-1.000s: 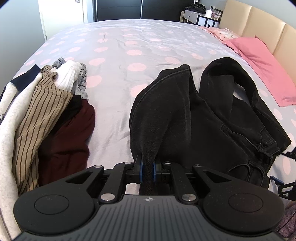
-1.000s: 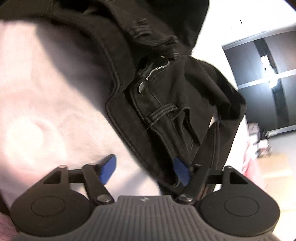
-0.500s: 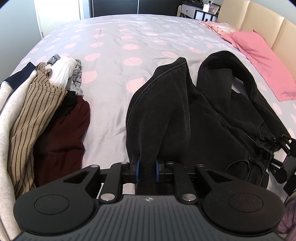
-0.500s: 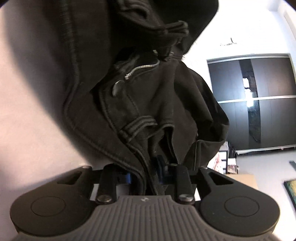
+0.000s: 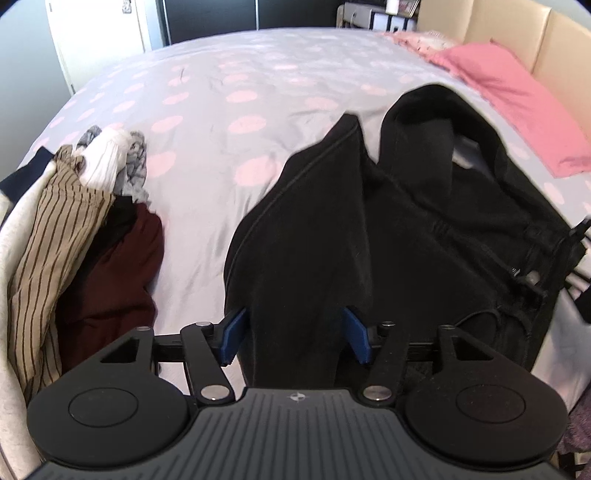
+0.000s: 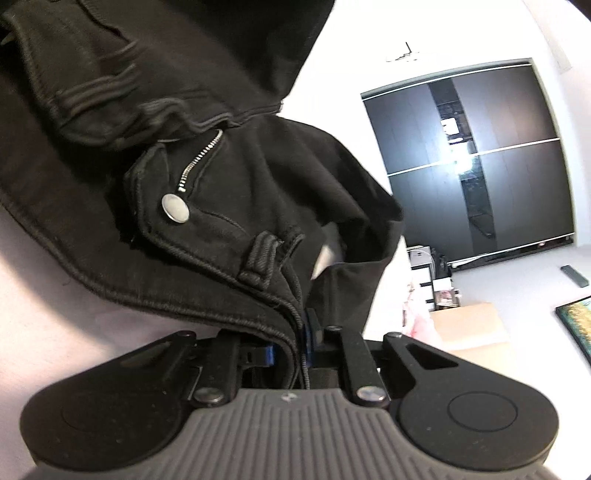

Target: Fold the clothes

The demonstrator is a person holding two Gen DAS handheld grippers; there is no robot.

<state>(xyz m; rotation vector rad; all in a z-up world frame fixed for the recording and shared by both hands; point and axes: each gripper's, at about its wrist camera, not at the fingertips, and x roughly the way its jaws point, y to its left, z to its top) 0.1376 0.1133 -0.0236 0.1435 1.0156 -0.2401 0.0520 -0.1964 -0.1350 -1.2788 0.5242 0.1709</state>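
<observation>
Black denim fills the foreground in both views. Left gripper (image 5: 295, 336): jaws have just been opening, blue pads (image 5: 232, 334) now stand apart w/ a strip of the black jeans (image 5: 369, 229) running up between them; left pad clear of the cloth, right pad at most at its edge, so no grip. Jeans lie on the bed straight ahead of the left gripper, legs doubled over and spreading away to the right.

Right gripper (image 6: 290, 350): jaws have just been closing, pads now pinched on the jeans' waistband edge by a belt loop (image 6: 266, 262). Just beyond it the metal button (image 6: 176, 208), then the open zip (image 6: 199, 162) further up. Fabric hangs bunched above the grip.

Left of the jeans, apart from them, a pile of other clothes (image 5: 74, 236): maroon piece nearest, tan striped one, white and grey bits behind. Spotted lilac bedspread (image 5: 207, 110) stretches beyond. Pink pillow (image 5: 517, 99) far right near the beige headboard (image 5: 517, 33). Dark wardrobe doors (image 6: 476, 162) at the back, in the right wrist view.
</observation>
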